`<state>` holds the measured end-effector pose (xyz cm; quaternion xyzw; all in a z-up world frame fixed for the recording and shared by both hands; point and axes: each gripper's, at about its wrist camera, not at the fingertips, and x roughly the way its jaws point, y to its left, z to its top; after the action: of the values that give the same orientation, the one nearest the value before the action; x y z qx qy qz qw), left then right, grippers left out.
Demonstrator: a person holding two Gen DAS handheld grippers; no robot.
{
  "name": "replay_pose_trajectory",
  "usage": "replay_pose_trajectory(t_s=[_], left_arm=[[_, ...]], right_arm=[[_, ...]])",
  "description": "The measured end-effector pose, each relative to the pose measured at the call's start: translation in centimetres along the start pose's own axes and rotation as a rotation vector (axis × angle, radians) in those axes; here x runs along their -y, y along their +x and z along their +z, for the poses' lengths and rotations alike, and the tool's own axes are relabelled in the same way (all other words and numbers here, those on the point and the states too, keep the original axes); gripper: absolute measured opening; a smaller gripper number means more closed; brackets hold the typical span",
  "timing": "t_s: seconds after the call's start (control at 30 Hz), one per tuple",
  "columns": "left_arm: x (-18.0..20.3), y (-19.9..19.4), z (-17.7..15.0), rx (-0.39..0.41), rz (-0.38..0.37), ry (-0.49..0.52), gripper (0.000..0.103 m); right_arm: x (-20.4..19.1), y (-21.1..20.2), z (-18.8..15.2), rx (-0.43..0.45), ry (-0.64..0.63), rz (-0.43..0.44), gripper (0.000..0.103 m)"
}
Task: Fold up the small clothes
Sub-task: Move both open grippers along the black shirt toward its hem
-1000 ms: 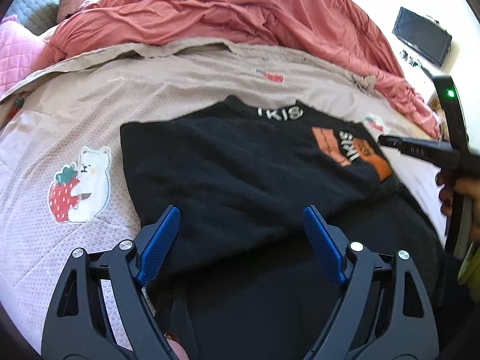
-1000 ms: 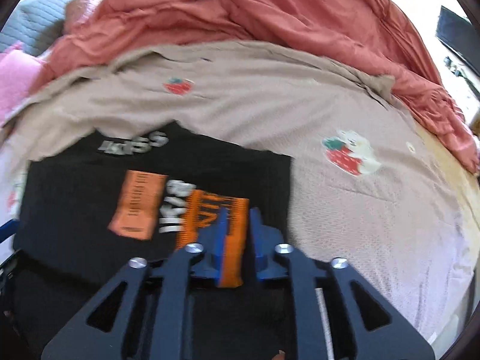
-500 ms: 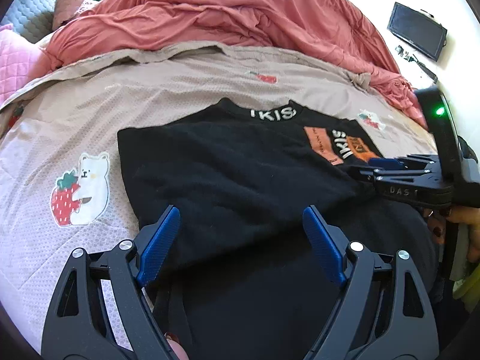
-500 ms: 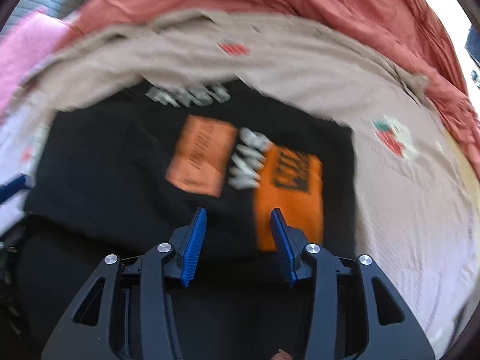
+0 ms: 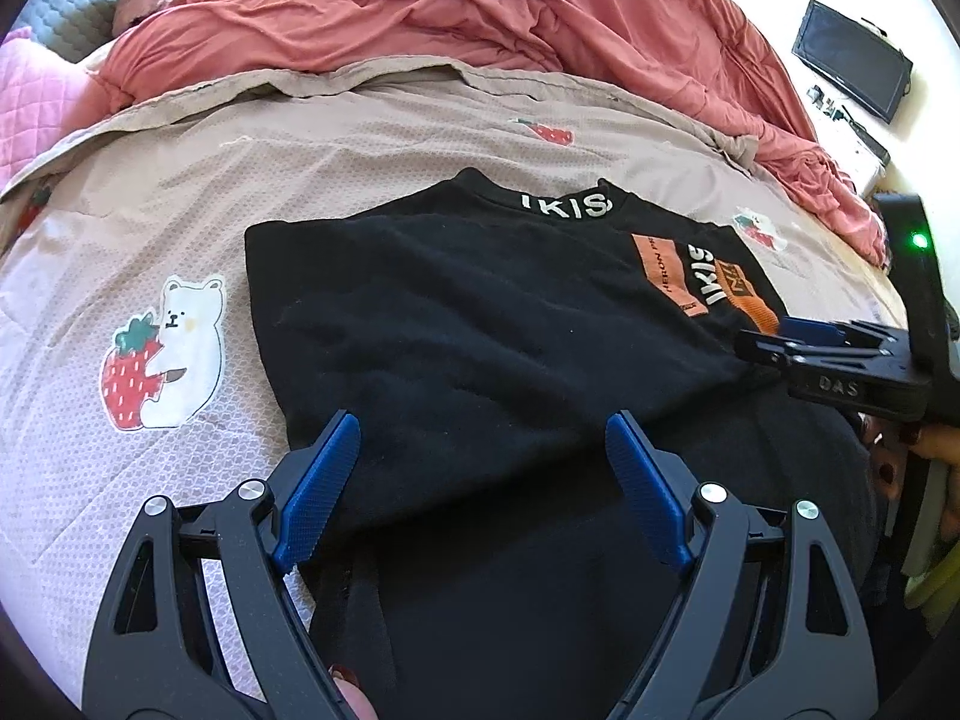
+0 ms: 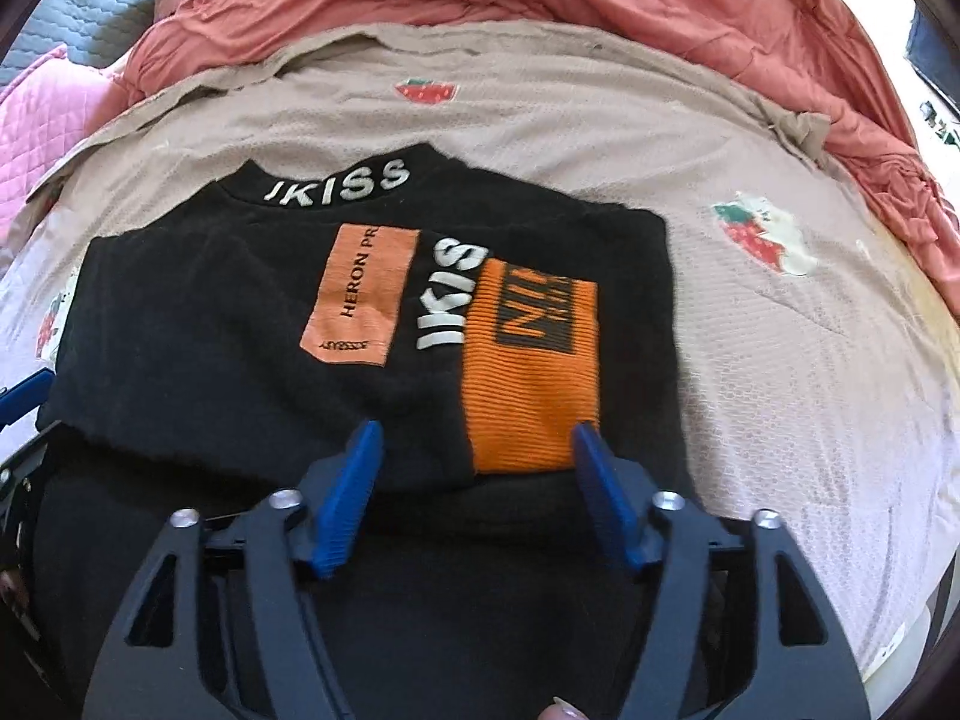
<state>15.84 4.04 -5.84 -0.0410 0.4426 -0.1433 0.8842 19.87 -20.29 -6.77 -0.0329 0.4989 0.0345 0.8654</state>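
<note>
A small black shirt (image 5: 480, 324) with white "IKISS" lettering and orange patches lies on the bed, its sides folded inward; it also shows in the right wrist view (image 6: 240, 324). My left gripper (image 5: 477, 480) is open and empty, low over the shirt's near left part. My right gripper (image 6: 474, 492) is open and empty, just above the folded-over sleeve with the orange cuff (image 6: 531, 384). The right gripper also shows at the right edge of the left wrist view (image 5: 798, 336).
The shirt rests on a beige bed sheet (image 5: 180, 198) with strawberry-bear prints (image 5: 159, 354). A bunched salmon-red duvet (image 5: 450, 6) lies behind it, a pink quilted pillow (image 5: 30, 96) at far left. A dark monitor (image 5: 852, 60) sits at the far right.
My right gripper was shut on the orange-cuffed sleeve, carried it left over the shirt, then opened and let it go. The left gripper has stayed open in place.
</note>
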Motion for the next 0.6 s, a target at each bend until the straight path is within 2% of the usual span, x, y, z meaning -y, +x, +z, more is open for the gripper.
replay_pose_trajectory(t_s=[0.07, 0.3, 0.43, 0.6], left_arm=[[-0.1, -0.1, 0.0, 0.001, 0.001, -0.004, 0.077], [-0.1, -1.3, 0.3, 0.023, 0.031, -0.002, 0.078], [-0.3, -2.2, 0.6, 0.038, 0.038, -0.012, 0.082], [-0.5, -3.5, 0.8, 0.066, 0.062, -0.006, 0.086]], right_arm=[[0.4, -0.4, -0.3, 0.017, 0.011, 0.010, 0.068], [1.3, -2.6, -1.7, 0.069, 0.015, -0.001, 0.082], [1.7, -3.7, -2.3, 0.089, 0.015, 0.011, 0.088], [2.2, -4.9, -2.9, 0.099, 0.007, 0.024, 0.091]])
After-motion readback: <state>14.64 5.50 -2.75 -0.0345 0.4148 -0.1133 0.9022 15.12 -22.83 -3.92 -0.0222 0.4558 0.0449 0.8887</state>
